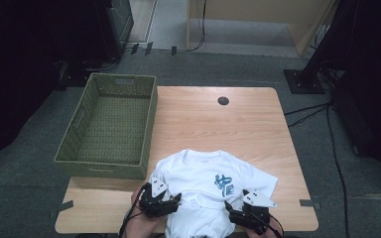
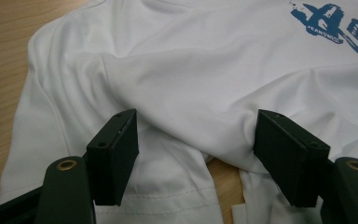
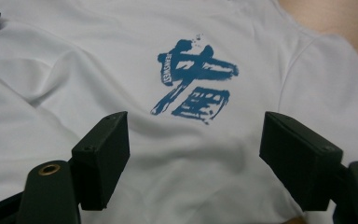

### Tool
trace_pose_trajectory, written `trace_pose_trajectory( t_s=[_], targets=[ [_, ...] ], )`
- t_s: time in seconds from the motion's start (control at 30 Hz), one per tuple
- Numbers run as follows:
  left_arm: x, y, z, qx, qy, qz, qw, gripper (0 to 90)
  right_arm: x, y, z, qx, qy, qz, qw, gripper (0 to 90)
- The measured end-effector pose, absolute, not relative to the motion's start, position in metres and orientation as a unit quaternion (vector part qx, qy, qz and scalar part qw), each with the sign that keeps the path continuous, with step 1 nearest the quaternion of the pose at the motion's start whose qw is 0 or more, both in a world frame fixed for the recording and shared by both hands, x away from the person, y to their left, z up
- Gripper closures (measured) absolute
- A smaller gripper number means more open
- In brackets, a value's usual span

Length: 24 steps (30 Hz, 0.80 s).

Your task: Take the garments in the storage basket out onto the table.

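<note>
The wooden table (image 1: 258, 129) carries a green basket (image 1: 110, 125) at my left and a white T-shirt (image 1: 203, 183) with a blue print at the near edge. My left gripper (image 2: 195, 140) and right gripper (image 3: 193, 140) both stand released, jaws wide over the shirt's cloth.

A light wooden bench (image 1: 258, 129) is carrying a green perforated basket (image 1: 110, 124) sitting at its left edge and a white T-shirt (image 1: 198, 176) with a blue print lying rumpled along its near side.
</note>
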<state>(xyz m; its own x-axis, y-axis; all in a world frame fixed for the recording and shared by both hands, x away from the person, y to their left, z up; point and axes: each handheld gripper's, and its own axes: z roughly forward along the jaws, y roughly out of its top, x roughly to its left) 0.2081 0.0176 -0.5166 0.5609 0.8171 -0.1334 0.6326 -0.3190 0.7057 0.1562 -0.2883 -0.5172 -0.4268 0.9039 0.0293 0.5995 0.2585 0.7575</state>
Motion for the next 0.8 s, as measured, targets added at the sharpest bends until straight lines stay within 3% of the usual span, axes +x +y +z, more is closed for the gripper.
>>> trace_pose_trajectory(
  t_s=[0.8],
  targets=[
    [0.271,-0.009,-0.51,0.82,0.442,0.125,0.342,33.6,0.234,-0.299,-0.509,0.488,0.78,0.344,0.188,25.5]
  ],
)
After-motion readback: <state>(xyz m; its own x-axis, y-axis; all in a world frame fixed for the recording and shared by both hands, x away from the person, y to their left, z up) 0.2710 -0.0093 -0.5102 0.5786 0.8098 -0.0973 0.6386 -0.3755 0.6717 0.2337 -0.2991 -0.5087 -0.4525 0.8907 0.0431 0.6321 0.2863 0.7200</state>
